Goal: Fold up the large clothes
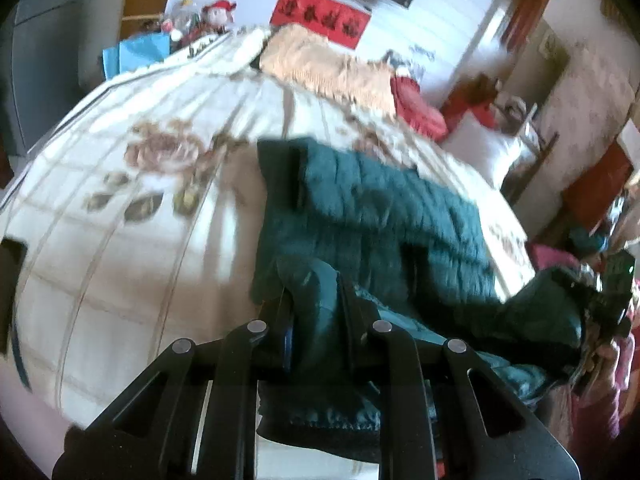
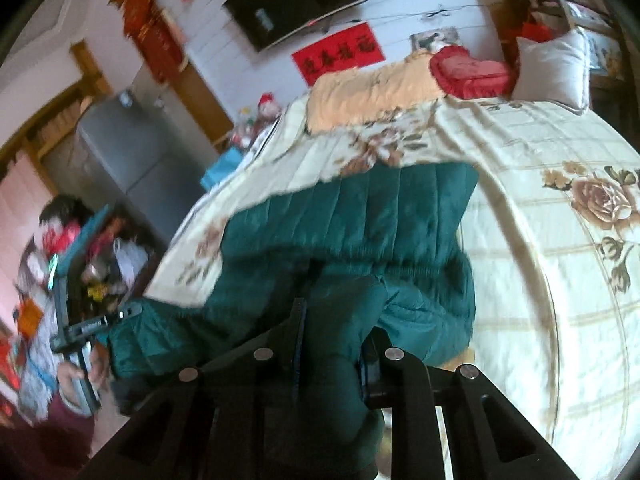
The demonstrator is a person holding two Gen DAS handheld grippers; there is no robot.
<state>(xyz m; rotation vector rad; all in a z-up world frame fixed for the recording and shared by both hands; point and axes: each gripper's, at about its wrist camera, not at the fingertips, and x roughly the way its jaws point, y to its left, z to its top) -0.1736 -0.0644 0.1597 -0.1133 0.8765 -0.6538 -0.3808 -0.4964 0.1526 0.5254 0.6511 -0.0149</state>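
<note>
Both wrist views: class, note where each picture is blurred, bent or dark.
Left wrist view: the green quilted jacket and floral bedspread are smeared by motion; the left gripper linkage stays sharp; corners are black. Right wrist view: the bed edge bows from fisheye; the room at left is blurred; the right gripper is dark.

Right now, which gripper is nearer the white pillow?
Right. The right gripper, shut on the green jacket, has the white pillow ahead on its own side; the left gripper holds the jacket's other end, farther across the bed.
</note>
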